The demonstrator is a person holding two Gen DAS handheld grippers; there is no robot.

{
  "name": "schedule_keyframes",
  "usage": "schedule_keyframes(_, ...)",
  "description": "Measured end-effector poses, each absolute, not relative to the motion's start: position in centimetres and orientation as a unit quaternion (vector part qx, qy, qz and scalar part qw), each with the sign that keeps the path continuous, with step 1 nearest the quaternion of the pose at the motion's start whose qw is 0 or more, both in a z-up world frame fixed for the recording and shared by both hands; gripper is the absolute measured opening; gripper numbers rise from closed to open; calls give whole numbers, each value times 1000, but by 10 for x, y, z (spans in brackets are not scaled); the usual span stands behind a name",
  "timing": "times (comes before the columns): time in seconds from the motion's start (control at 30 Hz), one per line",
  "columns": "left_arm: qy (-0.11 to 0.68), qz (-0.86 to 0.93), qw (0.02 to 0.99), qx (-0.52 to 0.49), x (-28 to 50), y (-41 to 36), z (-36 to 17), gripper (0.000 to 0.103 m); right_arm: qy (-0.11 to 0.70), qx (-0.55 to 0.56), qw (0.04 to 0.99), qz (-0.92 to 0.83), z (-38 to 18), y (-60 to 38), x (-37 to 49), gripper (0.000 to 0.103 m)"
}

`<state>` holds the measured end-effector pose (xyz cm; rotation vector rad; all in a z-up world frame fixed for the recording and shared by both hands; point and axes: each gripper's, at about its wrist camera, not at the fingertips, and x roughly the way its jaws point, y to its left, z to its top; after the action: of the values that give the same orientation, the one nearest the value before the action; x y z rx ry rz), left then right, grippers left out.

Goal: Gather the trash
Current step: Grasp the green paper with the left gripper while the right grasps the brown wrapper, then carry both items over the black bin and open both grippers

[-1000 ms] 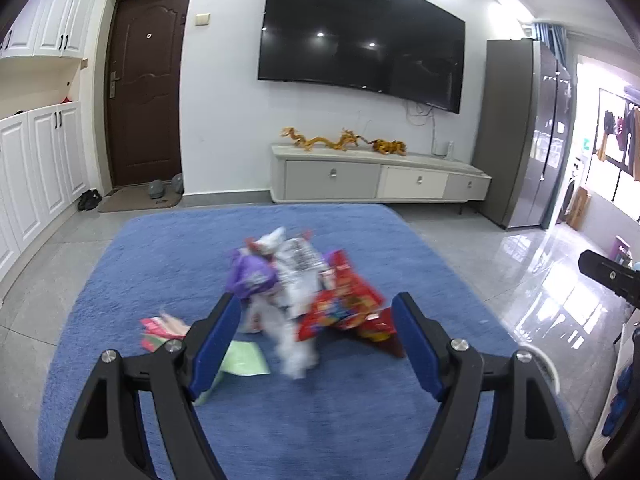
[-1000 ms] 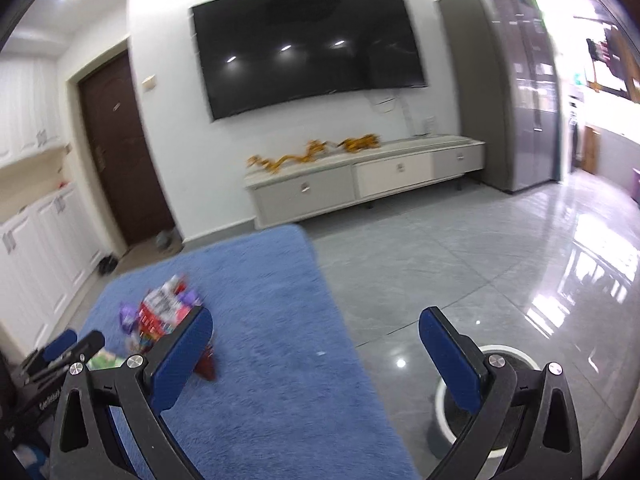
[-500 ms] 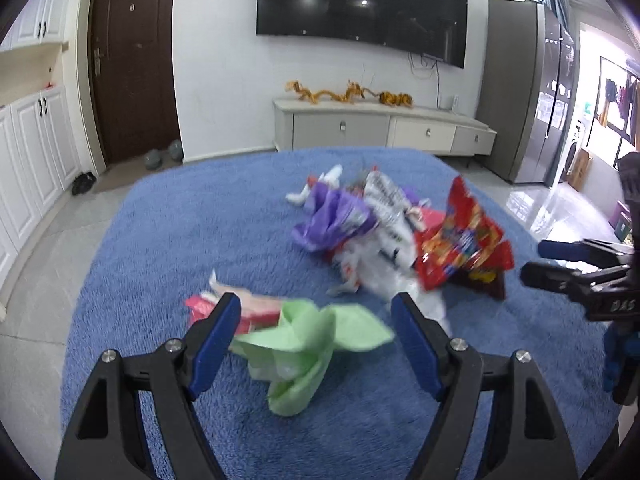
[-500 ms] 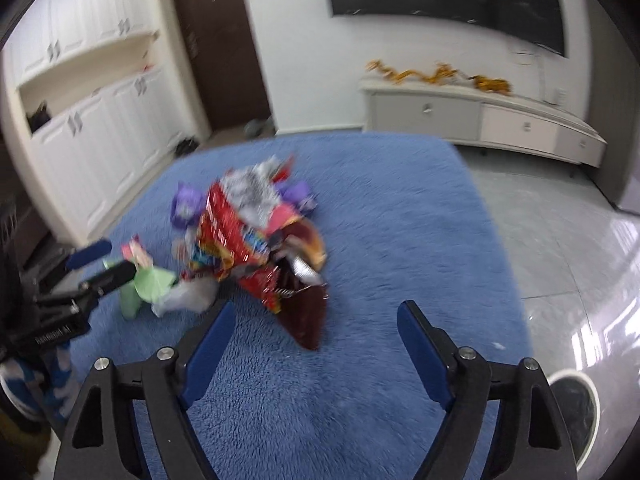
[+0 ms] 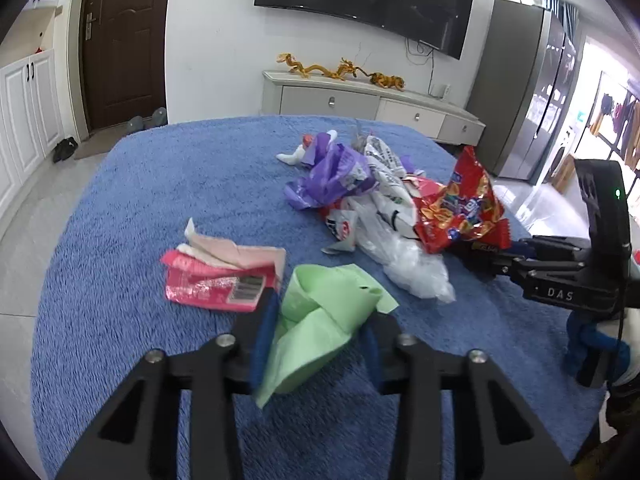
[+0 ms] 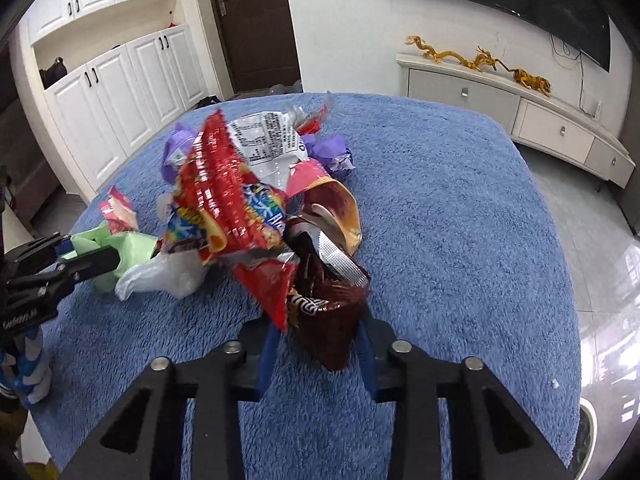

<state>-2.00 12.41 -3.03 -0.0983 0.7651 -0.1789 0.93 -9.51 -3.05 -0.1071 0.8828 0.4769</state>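
Jaws narrowed since half-second ago: left gripper [image 5: 316, 344] clamped on green bag [image 5: 320, 320], right gripper [image 6: 316, 344] on dark red wrapper [image 6: 328, 320] beside trash pile [image 6: 248, 184]; both pickups likely secured.

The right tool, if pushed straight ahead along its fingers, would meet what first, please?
The right tool already straddles the dark red wrapper; going on, it would likely push into the red snack bag behind, though depth is unclear.

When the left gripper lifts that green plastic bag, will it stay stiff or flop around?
The green bag is thin, creased film, so it will probably droop and trail below the left gripper. It looks very light. Its smooth surface might slip from a loose pinch.
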Motion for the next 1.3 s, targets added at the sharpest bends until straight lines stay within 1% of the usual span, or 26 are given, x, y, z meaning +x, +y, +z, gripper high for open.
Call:
schedule_keyframes(0.2, 367, -99, 924, -41, -40, 112, -22, 30, 415, -44, 880, 225, -20, -113, -15, 25)
schedule_keyframes(0.47, 340, -121, 931, -47, -65, 93, 9, 30, 393, -4, 897, 201, 2, -156, -45, 23)
schedule_keyframes(0.67, 322, -160, 932, -43, -65, 57, 42, 30, 362, 36, 915, 176, 22, -196, -68, 23)
schedule_keyframes(0.83, 318, -219, 922, -30, -47, -4, 65, 29, 338, 75, 930, 127, 33, -249, -86, 23)
schedule_keyframes(0.97, 321, -271, 908, -8, -30, -74, 74, 30, 330, 103, 936, 59, 31, -308, -101, 23)
schedule_keyframes(1.07, 331, -306, 893, 12, -14, -136, 73, 30, 340, 131, 931, -2, 15, -359, -111, 23)
schedule_keyframes(1.3, 366, -366, 855, 43, 20, -258, 47, 32, 384, 182, 901, -89, -38, -443, -111, 23)
